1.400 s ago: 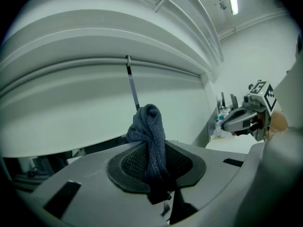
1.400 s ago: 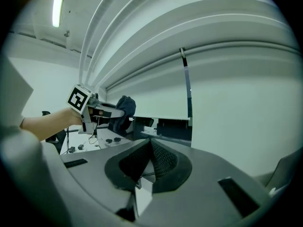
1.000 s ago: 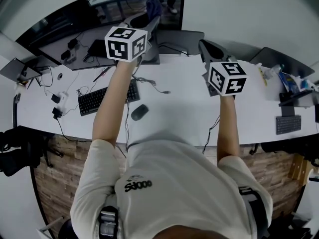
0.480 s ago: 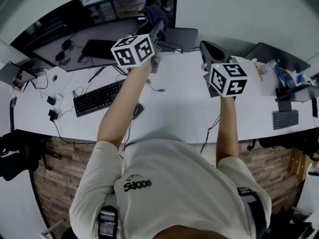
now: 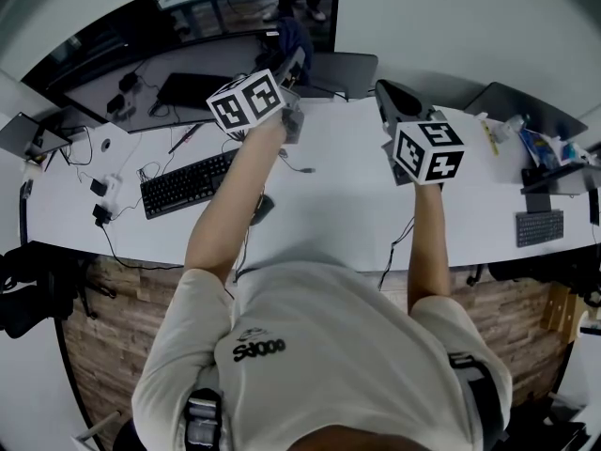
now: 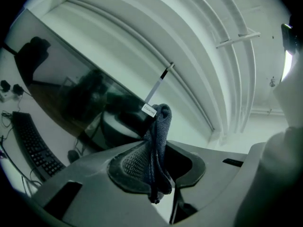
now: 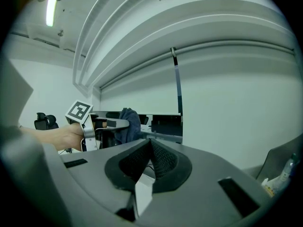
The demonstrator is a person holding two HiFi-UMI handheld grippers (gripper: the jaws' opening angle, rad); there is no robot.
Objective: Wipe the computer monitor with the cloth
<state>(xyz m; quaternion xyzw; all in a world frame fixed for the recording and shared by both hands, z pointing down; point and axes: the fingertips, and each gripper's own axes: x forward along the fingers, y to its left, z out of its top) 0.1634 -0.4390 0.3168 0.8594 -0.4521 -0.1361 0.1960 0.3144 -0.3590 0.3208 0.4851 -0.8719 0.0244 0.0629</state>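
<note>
The computer monitor is a wide dark screen at the back left of the white desk; it also fills the left of the left gripper view. My left gripper reaches toward the screen's right end, shut on a dark blue cloth. In the left gripper view the cloth stands up, pinched between the jaws of the left gripper, with a white tag at its top. My right gripper hovers over the desk to the right, away from the screen, its jaws closed with nothing between them.
A black keyboard, a mouse and loose cables lie on the desk below the monitor. An open laptop sits at the far left. At the right are a second keyboard and bottles. A white wall rises behind.
My left gripper with the cloth has shifted a little to the right, near the screen's right end. The right gripper has hardly moved.
</note>
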